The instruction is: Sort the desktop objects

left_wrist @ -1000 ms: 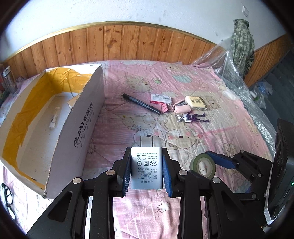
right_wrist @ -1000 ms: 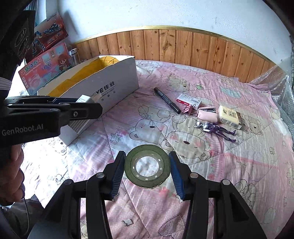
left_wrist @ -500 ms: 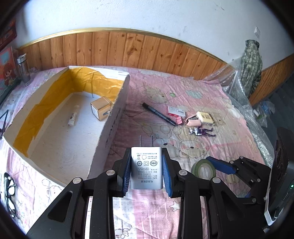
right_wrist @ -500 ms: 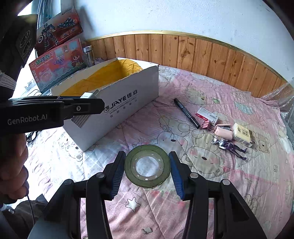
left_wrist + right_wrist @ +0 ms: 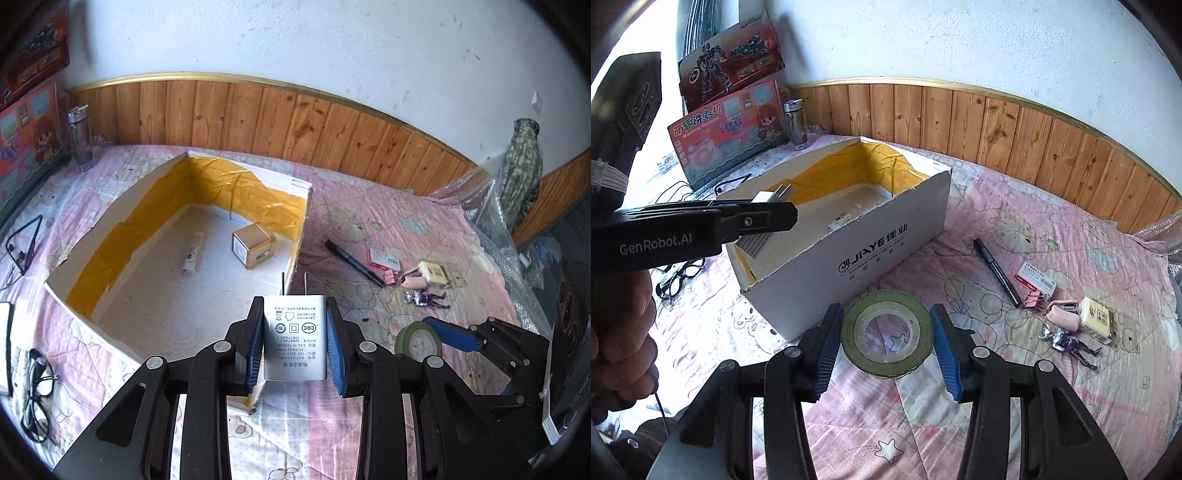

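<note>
My left gripper (image 5: 295, 343) is shut on a white plug charger (image 5: 294, 338), held over the near right corner of the open white cardboard box (image 5: 110, 236); it also shows in the right wrist view (image 5: 768, 201). The box (image 5: 871, 243) holds a small tan box (image 5: 253, 249) and a white tube (image 5: 192, 256). My right gripper (image 5: 886, 343) is shut on a green tape roll (image 5: 886, 334), held above the pink quilt to the right of the box; the roll also shows in the left wrist view (image 5: 417, 341).
On the quilt lie a black marker (image 5: 997, 271), a red-white card (image 5: 1036, 280), pink clips (image 5: 1036, 299), a pink stapler (image 5: 1062, 312), a beige packet (image 5: 1097, 321) and a purple figure (image 5: 1067, 343). Glasses (image 5: 37, 391) lie left of the box. A bottle (image 5: 79, 138) and toy cartons (image 5: 727, 129) stand behind.
Both grippers moved left and up with their loads. The charger went from over the quilt to over the box's near corner; the tape roll came close to the box's side.
</note>
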{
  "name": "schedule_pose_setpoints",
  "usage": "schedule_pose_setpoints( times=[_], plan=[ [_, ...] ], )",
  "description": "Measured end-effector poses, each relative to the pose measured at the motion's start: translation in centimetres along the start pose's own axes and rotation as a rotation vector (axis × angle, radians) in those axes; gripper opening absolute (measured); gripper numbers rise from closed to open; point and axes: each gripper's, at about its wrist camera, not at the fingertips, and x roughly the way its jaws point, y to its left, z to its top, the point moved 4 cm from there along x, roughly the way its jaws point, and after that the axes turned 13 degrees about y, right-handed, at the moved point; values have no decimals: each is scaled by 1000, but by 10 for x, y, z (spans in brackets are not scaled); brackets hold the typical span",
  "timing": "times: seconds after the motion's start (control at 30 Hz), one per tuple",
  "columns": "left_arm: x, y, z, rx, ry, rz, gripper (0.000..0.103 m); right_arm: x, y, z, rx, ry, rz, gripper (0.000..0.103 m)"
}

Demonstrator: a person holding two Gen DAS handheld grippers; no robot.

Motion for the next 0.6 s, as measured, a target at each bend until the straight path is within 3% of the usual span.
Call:
schedule_pose_setpoints(
  times=[0.6],
  plan=[
    [2,63,22,-99,4,64,32,1,24,60,-74,-19,18,49]
  ],
)
